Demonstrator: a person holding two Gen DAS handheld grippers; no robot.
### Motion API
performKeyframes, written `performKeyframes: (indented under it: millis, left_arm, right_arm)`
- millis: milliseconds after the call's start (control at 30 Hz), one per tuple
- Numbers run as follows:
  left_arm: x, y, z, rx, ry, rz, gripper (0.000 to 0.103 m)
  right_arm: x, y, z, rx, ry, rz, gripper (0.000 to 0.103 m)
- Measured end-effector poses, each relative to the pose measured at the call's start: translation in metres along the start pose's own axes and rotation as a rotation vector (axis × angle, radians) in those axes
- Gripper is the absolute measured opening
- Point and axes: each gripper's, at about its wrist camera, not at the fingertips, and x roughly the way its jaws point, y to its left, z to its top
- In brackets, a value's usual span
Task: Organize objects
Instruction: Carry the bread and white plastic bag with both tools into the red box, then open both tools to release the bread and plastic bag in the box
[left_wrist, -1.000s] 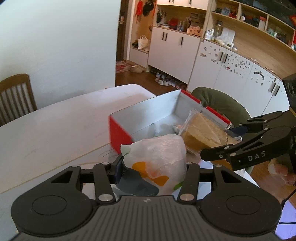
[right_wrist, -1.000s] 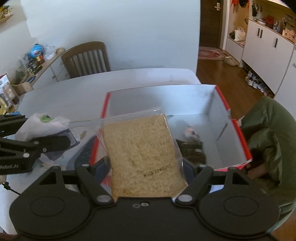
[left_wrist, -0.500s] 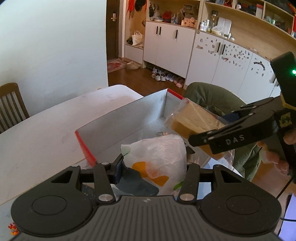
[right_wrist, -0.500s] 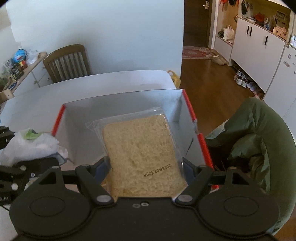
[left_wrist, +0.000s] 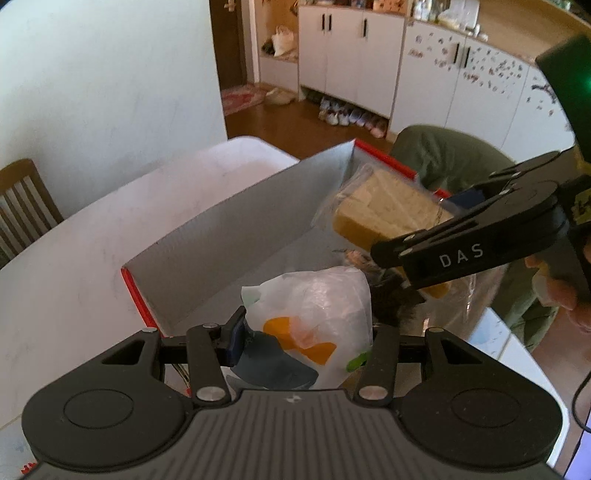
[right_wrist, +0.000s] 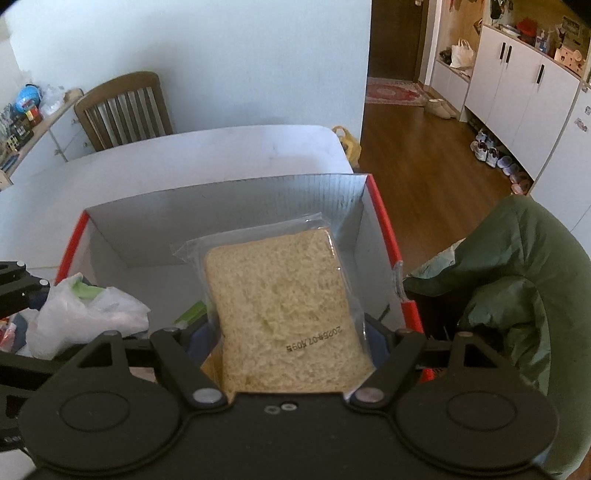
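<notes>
Right hand-held gripper (right_wrist: 291, 343) clamps the bagged bread (right_wrist: 288, 306) above the box (right_wrist: 229, 206); left hand-held gripper (left_wrist: 306, 339) clamps a plastic bag (left_wrist: 314, 306)

Bread pack (right_wrist: 288, 306): clear glossy plastic film w/ crinkles over rough, porous slices. White bag (left_wrist: 314, 325): thin, crumpled, semi-sheer plastic. Box (right_wrist: 229, 206): matt grey cardboard inside, red outside. Table (right_wrist: 207, 155): smooth matt white. Chair (right_wrist: 123, 110): brown wood. Gripper bodies: matt black plastic, metal pivot pins.
</notes>
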Motion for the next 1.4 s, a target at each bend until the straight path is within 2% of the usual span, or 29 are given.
performKeyframes:
  millis: [267, 533, 800, 1133, 1400]
  left_arm:
    - [0.026, -0.001, 0.003, 0.039, 0.070, 0.045, 0.049]
    - [0.043, 0.000, 0.002, 0.053, 0.135, 0.059, 0.049]
    - [0.050, -0.003, -0.001, 0.074, 0.167, 0.071, 0.051]
    - [0.049, -0.007, -0.003, 0.082, 0.174, 0.038, 0.076]
    - [0.036, -0.004, -0.007, 0.041, 0.166, 0.010, 0.078]
  right_arm:
    - [0.030, -0.001, 0.003, 0.002, 0.059, -0.032, 0.080]
    - [0.036, 0.013, 0.002, -0.085, 0.055, -0.064, 0.081]
    - [0.039, 0.012, 0.001, -0.091, 0.047, -0.069, 0.083]
    - [0.030, 0.010, 0.002, -0.080, 0.022, -0.060, 0.088]
    - [0.008, 0.010, 0.002, -0.061, -0.010, -0.042, 0.088]
